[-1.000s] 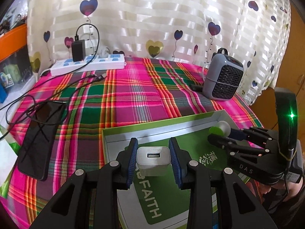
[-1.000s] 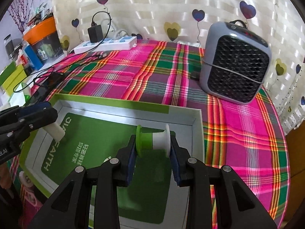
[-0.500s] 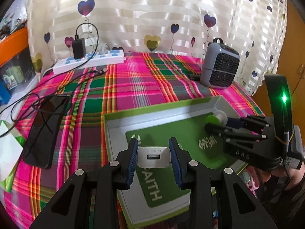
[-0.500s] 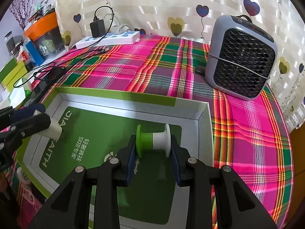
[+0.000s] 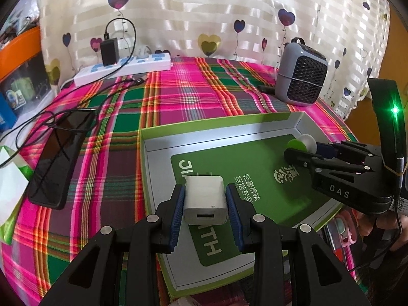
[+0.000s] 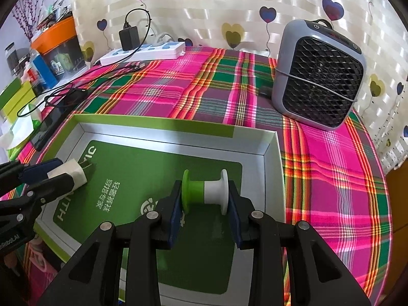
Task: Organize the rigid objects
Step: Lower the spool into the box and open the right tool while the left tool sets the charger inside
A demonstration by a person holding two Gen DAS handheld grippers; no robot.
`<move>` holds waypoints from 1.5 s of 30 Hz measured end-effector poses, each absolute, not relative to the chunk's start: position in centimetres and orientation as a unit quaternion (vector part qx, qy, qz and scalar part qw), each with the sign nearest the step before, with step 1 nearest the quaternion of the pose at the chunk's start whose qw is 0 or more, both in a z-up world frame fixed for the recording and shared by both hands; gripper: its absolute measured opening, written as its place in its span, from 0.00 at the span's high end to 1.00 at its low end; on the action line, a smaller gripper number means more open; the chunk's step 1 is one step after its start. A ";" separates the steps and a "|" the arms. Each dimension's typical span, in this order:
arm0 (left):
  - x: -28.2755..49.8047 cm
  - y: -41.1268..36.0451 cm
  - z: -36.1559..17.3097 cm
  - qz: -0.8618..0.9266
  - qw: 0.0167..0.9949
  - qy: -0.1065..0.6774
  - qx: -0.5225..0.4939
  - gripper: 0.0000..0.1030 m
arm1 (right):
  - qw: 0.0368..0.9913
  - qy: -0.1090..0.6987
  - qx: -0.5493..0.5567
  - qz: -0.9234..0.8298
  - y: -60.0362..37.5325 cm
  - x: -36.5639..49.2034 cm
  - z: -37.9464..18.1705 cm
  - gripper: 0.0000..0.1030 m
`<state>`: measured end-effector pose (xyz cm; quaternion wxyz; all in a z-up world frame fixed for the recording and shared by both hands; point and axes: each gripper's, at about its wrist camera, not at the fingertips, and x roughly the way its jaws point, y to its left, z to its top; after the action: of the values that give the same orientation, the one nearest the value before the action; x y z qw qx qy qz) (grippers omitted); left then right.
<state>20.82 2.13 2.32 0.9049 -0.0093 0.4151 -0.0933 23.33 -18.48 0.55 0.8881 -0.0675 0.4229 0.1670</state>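
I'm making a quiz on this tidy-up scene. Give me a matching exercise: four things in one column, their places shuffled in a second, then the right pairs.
Things:
1. white square USB charger
2. green and white plastic spool
3. grey mesh-fronted heater
4. black adapter

Places:
A. plugged into the white power strip
B. clamped in the right gripper
C. standing on the plaid cloth, beyond the green box
D. clamped in the left gripper

Pairs: 1-D, 2-B, 3-C, 4-A
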 end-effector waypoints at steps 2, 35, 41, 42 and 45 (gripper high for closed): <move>20.9 2.1 2.3 -0.093 0.905 0.416 -0.007 0.69 | 0.889 0.422 -0.066 0.167 -18.5 23.3 0.6 0.67; 18.1 2.1 4.0 -0.085 0.916 0.393 -0.006 0.64 | 0.902 0.395 -0.028 0.171 -19.3 20.7 1.7 0.48; 16.0 1.8 5.1 -0.089 0.922 0.376 0.000 0.64 | 0.909 0.378 -0.017 0.173 -19.5 18.6 2.7 0.48; 15.7 1.8 5.2 -0.088 0.923 0.375 0.002 0.64 | 0.911 0.375 -0.014 0.172 -19.7 18.2 2.9 0.48; 14.5 1.7 5.4 -0.090 0.924 0.373 0.002 0.64 | 0.914 0.366 -0.007 0.173 -20.1 17.0 3.5 0.48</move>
<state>14.52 1.75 5.41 0.9236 0.0017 0.3727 -0.0903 16.95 -20.09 3.47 0.9143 -0.0073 0.3661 0.1729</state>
